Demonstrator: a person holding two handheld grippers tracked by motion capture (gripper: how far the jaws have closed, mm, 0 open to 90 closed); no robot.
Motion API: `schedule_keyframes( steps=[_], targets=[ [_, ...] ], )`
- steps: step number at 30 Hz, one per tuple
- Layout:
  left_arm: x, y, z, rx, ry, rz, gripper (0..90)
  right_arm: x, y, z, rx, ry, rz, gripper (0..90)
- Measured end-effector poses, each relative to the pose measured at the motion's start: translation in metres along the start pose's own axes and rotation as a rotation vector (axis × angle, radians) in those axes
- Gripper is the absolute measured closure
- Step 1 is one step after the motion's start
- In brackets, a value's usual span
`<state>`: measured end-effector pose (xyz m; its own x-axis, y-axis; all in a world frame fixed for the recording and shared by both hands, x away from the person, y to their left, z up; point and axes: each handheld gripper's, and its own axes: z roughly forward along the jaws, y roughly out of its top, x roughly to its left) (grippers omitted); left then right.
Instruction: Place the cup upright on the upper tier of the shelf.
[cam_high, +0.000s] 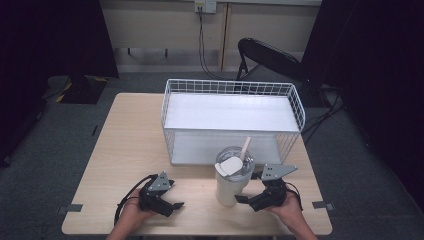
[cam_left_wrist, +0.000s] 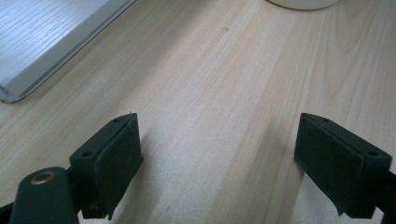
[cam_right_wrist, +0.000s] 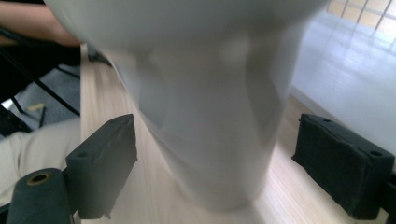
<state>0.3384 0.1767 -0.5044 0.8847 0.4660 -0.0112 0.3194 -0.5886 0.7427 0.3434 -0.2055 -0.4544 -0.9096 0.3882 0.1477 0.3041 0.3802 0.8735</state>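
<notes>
Tumbler (cam_high: 231, 181) w/ lid & straw is stood upright on bench (cam_high: 125, 145), in front of wire basket (cam_high: 295, 102). Right tongs (cam_right_wrist: 219, 154) are spread apart round its narrow base, not yet clamped; left tongs (cam_left_wrist: 219, 158) are apart, empty. Likely smooth, slippery, top-heavy; best gripped mid-body.

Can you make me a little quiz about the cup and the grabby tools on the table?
1. True or false: the right tool is already squeezing the white cup.
2. What sticks up out of the cup's lid? A) a spoon B) a straw C) a pencil
3. Fill in: behind the cup stands a white wire ____.

Key
1. False. In the right gripper view its jaws stand open on both sides of the cup, with gaps showing.
2. B.
3. basket.
</notes>
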Motion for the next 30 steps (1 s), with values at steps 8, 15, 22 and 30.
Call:
schedule_keyframes(
  steps=[8, 15, 22, 30],
  targets=[
    [0.0, 0.0, 0.0, -0.003, 0.003, -0.002, 14.4, 0.0, 0.005, 0.006, -0.055, 0.022, 0.005, 11.4],
    [0.0, 0.0, 0.0, -0.002, 0.005, -0.003, 14.5, 0.004, 0.008, 0.012, -0.066, -0.008, -0.008, 9.5],
    [0.0, 0.0, 0.0, 0.0, 0.005, 0.0, 14.5, 0.007, 0.008, 0.016, -0.089, -0.034, -0.018, 8.7],
    [0.0, 0.0, 0.0, -0.003, 0.008, -0.009, 14.5, 0.01, 0.009, 0.021, -0.098, -0.06, -0.019, 8.0]
  ],
)
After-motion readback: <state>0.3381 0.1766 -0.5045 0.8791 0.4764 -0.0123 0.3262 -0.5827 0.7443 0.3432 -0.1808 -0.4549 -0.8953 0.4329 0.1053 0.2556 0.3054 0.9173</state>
